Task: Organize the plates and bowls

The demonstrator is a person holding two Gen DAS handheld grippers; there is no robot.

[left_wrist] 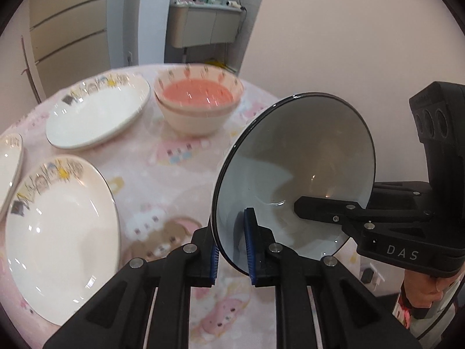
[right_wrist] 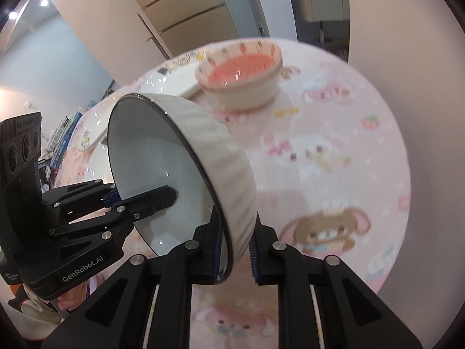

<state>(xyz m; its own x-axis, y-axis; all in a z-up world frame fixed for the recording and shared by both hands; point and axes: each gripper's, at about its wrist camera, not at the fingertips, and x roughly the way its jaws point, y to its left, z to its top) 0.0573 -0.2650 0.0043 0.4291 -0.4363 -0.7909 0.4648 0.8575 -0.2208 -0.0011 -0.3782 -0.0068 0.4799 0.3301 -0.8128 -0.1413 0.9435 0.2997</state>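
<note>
A bowl, grey inside and ribbed white outside, hangs tilted above the table, its opening turned sideways. My left gripper is shut on its near rim, one blue pad inside and one outside. My right gripper is shut on the opposite rim in the same way. Each view shows the other gripper too: the right gripper and the left gripper each reach into the bowl with one black finger. Two stacked bowls with pink insides stand at the far side of the table.
The round table wears a pink cartoon cloth. A white plate lies beside the stacked bowls, a second plate lies near left, and a third plate shows at the left edge. A hand holds the right gripper's handle.
</note>
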